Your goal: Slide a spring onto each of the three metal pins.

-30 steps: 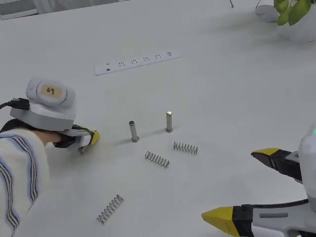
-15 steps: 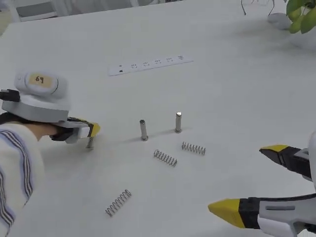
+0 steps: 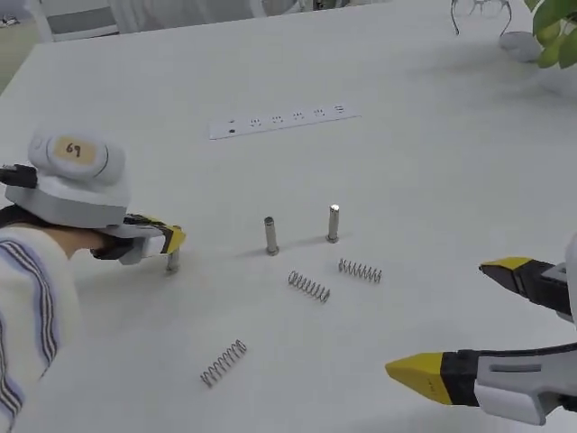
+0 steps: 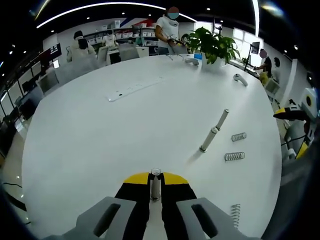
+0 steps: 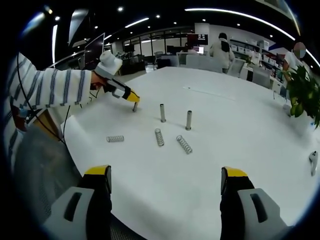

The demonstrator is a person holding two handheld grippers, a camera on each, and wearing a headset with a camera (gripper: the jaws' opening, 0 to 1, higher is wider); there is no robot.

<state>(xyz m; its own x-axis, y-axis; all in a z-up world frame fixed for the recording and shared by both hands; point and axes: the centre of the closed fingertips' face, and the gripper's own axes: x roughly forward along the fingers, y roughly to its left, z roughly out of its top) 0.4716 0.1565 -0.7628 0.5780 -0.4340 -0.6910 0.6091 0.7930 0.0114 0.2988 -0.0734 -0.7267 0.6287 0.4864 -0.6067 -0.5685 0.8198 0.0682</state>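
No spring is on a pin yet, so as I judge it all three fittings remain: a spring (image 3: 309, 286) and a second spring (image 3: 361, 270) lie loose just beside the pins, and a third spring (image 3: 223, 362) lies closer to the near edge of the bench (image 3: 406, 162). Of three pins, two pins (image 3: 270, 236) (image 3: 334, 223) stand upright mid-bench. The third pin (image 4: 155, 184) is upright toward the left edge, pinched by the left tool (image 4: 155, 179), while the right tool (image 5: 166, 172) hovers spread wide and empty by the near edge.
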